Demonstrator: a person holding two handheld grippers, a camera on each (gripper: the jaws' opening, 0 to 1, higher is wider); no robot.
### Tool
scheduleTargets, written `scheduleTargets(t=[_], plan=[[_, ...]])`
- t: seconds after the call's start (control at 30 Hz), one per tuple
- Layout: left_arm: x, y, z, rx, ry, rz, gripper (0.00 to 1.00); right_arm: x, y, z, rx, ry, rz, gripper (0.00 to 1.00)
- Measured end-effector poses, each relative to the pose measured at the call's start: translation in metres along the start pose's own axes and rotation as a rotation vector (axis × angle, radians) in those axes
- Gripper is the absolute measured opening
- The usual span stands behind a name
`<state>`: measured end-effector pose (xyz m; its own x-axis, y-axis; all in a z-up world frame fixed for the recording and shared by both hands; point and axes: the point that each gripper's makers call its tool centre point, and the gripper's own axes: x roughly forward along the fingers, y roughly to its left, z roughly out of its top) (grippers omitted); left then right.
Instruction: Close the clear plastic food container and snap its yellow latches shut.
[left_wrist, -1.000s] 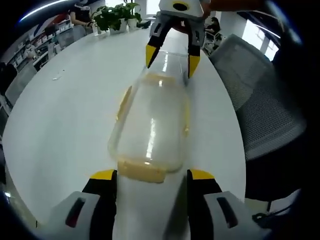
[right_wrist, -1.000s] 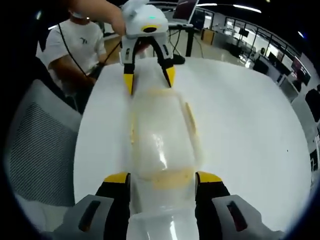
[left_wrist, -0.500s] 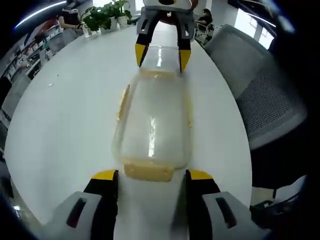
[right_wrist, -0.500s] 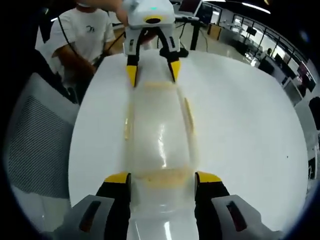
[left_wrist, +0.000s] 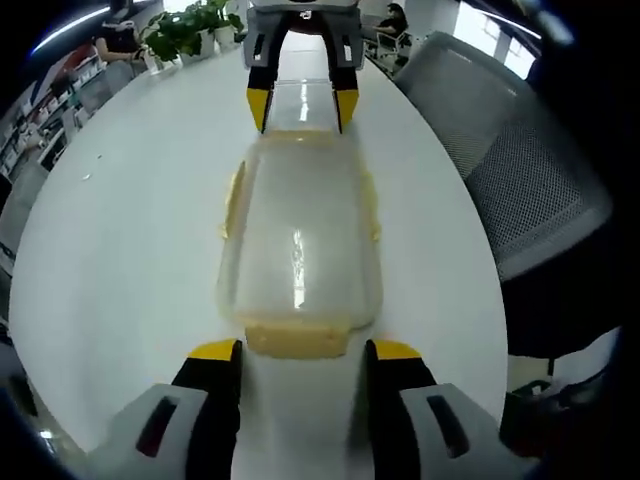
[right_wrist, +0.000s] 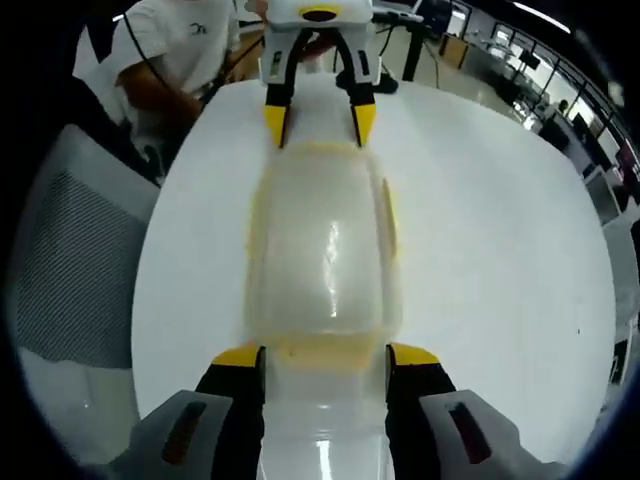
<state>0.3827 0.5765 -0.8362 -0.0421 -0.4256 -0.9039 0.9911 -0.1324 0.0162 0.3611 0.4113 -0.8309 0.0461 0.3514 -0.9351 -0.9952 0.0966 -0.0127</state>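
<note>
A clear plastic container (left_wrist: 298, 250) with its lid on lies lengthwise on the white table (left_wrist: 120, 260). Yellow latches run along its sides (left_wrist: 232, 200) and ends. My left gripper (left_wrist: 303, 352) is open, its yellow tips either side of the near end latch (left_wrist: 297, 340). At the far end my right gripper (left_wrist: 297, 105) stands open astride the opposite end. In the right gripper view the container (right_wrist: 325, 260) stretches from my right gripper (right_wrist: 325, 355), with an end latch (right_wrist: 325, 349) between its tips, to the left gripper (right_wrist: 320, 120).
A grey mesh chair (left_wrist: 520, 180) stands close beside the table edge, seen too in the right gripper view as the chair (right_wrist: 70, 260). A person in a white shirt (right_wrist: 180, 50) sits past the far end. Potted plants (left_wrist: 185, 30) stand at the table's far side.
Both cameras have swung into line with the container, which now lies straight and flat between the grippers. Each gripper still sits at its own end with the same jaw spread.
</note>
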Motion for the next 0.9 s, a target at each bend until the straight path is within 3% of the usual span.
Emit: scheduleTargets(t=[0.27,0.5,0.57,0.9], plan=[[0.0027,0.0012,0.0009,0.003,0.004,-0.006,0.48,0.0093,0.0024,-0.0063,-0.023,0.036,0.011,0.44],[0.0036,0.0046,0.0021,-0.004,0.001,-0.001,0.45,0.0094,0.0012,-0.0058,-0.022,0.029,0.021,0.4],[0.0039,0.0049,0.0038,-0.004,-0.005,-0.003,0.39,0.0093,0.0003,-0.006,-0.021,0.027,0.024,0.4],[0.0037,0.0054,0.0044,-0.012,-0.005,0.003,0.38,0.0093,-0.0004,-0.0056,-0.001,0.009,0.014,0.38]])
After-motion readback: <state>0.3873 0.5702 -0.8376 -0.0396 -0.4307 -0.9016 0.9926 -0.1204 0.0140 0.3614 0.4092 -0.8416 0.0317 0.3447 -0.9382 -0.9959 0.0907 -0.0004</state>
